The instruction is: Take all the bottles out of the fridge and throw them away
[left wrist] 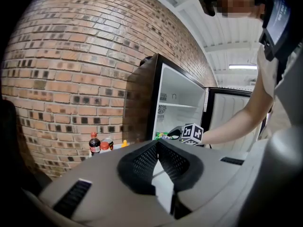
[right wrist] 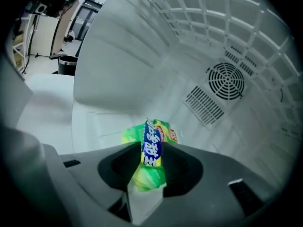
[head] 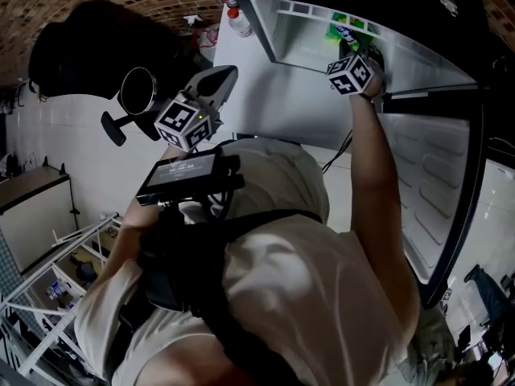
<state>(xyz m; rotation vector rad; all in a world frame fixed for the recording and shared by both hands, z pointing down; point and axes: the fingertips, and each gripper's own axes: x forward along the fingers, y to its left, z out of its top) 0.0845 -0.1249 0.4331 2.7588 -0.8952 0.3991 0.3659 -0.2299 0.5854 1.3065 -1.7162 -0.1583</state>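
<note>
The left tongs (left wrist: 158, 143) are held up in the air with the pads brought together at their tips and nothing between them. Ahead of them and to their left a brick wall (left wrist: 71, 79) is seen, and at its foot, just left of the fridge (left wrist: 182, 96), a dark cola bottle (left wrist: 94, 144) with a red cap is stood beside a second red-capped bottle (left wrist: 107, 144) and a small yellow-topped thing (left wrist: 124, 143). Straight ahead of the left tongs the fridge is seen with its door (left wrist: 227, 115) swung wide to the right. The right tongs (head: 356, 48) are reached into the lower compartment at the end of an outstretched arm (head: 378, 167). Between their pads a green-labelled item (right wrist: 150, 150) with a blue printed band is taken: the jaws are set partly apart and the pads are laid against its two sides, so that it is gripped. Whether it is a bottle or a packet cannot be told. Beyond the right tongs, up and to their right, a round fan grille (right wrist: 227, 81) is set in the white back wall.
</note>
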